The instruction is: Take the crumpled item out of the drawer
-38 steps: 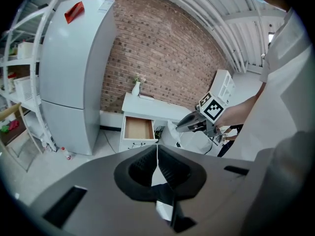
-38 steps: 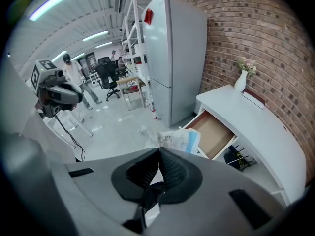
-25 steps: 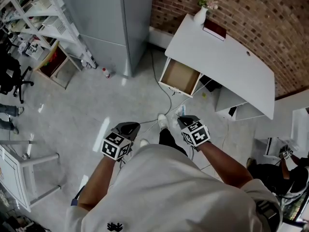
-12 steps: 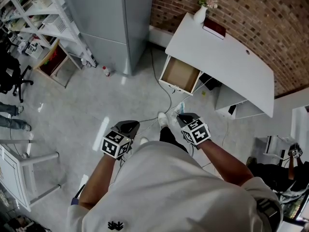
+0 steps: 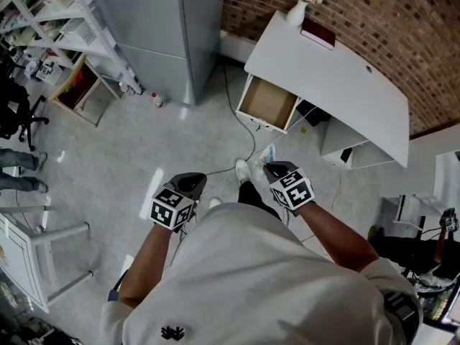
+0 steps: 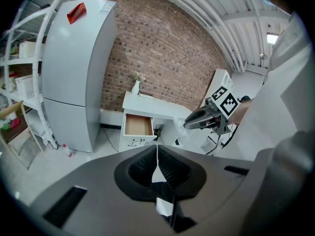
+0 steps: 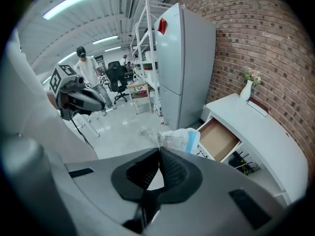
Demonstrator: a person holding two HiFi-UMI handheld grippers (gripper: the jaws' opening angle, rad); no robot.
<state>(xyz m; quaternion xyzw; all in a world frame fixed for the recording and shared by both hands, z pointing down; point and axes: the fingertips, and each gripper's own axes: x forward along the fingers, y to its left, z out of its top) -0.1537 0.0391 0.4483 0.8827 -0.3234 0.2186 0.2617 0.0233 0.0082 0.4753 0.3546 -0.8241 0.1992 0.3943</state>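
Observation:
The crumpled item (image 7: 175,139), a white and blue wrapper, sticks out past the tips of my right gripper (image 7: 158,150), which is shut on it. In the head view the crumpled item (image 5: 268,154) shows just ahead of the right gripper (image 5: 272,167), held near the person's body. The drawer (image 5: 268,105) of the white desk (image 5: 338,85) stands pulled out with a bare brown bottom, well away from both grippers. My left gripper (image 5: 192,181) is shut with nothing between its jaws. The drawer (image 6: 138,126) shows far off in the left gripper view.
A grey fridge (image 5: 165,27) stands left of the desk. A vase (image 5: 296,11) and a red book (image 5: 318,34) rest on the desktop. Cables (image 5: 248,139) trail on the floor below the drawer. Shelving (image 5: 65,34), a wooden crate (image 5: 83,92) and a small bottle (image 5: 155,100) lie at the left.
The desk and open drawer have slid slightly up the head view. Both grippers stay close to the person's body, the right one keeping its hold on the wrapper.

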